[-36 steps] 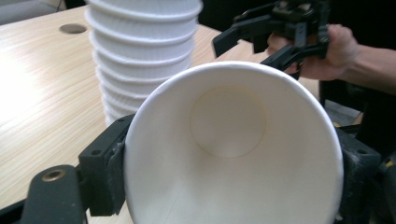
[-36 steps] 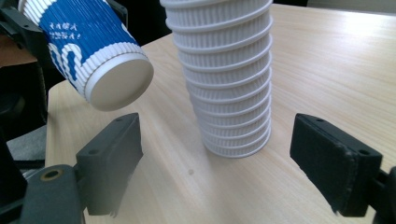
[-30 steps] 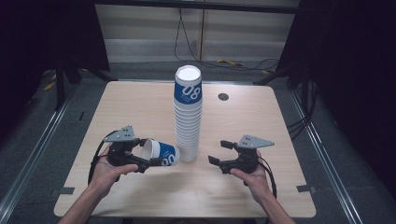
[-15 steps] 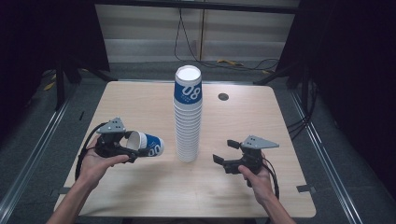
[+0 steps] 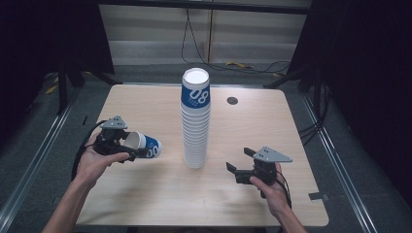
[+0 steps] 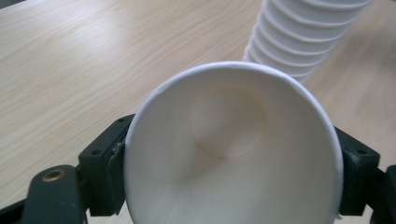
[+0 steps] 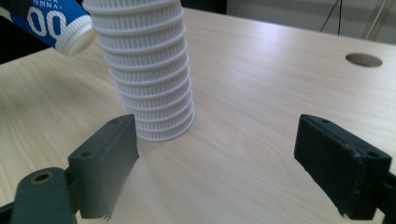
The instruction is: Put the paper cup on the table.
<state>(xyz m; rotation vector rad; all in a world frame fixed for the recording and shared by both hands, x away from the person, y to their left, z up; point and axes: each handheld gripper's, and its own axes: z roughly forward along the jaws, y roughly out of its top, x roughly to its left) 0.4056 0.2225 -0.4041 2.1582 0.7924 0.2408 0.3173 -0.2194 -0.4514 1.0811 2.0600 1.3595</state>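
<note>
Left hand-held gripper (image 5: 127,145) clamped, right hand-held gripper (image 5: 238,162) apparently agape.

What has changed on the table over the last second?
The left gripper, shut on a single paper cup, carried it leftward, away from the stack of cups. The right gripper drew back from the stack, and its jaws have just been opening, with nothing between them. The stack and the table stayed put.

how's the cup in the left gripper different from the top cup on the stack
The held cup lies on its side, clamped at the rim by the left gripper, off the stack; the top cup stands upright, nested on the stack. The held cup's mouth faces the person; the top cup's mouth faces up. Both are white with a blue printed band.
</note>
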